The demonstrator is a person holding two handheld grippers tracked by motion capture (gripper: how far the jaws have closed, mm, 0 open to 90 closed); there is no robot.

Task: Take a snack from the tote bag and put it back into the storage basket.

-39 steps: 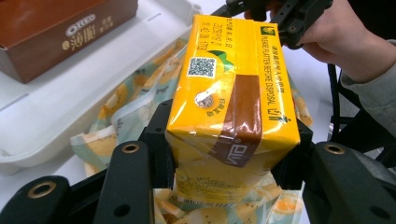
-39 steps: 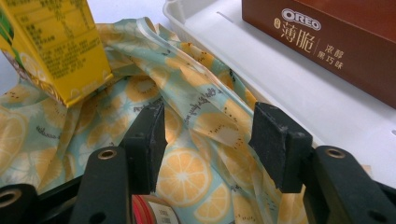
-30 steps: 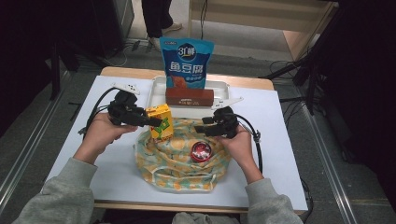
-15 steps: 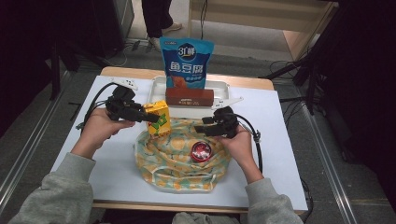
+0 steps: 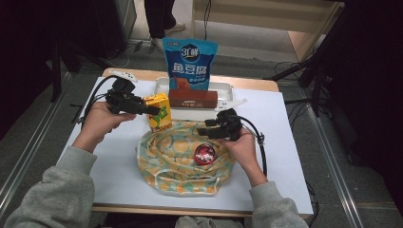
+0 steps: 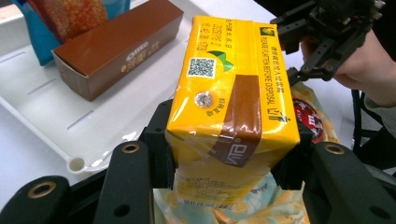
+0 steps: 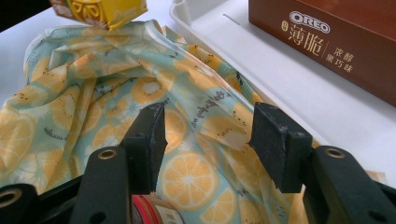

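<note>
Between the pads of the left gripper (image 6: 233, 163) sits the yellow carton (image 6: 233, 102), clamped on its two narrow sides, so it stays upright and does not tip while carried. Below it lies the fruit-print bag (image 5: 180, 161), and ahead of it is the white tray (image 6: 56, 107) with the brown box (image 6: 116, 44), so I judge the carton is travelling between bag and tray. The right gripper (image 7: 208, 140) has its jaws apart, nothing pressed between them; they hover just over the bag's upper edge, probably to catch the cloth and keep the mouth open. A red can (image 5: 204, 153) lies in the bag, close under this gripper. Ahead of the carton, the tray's near part is bare, with free room; its raised rim must be cleared first.
</note>
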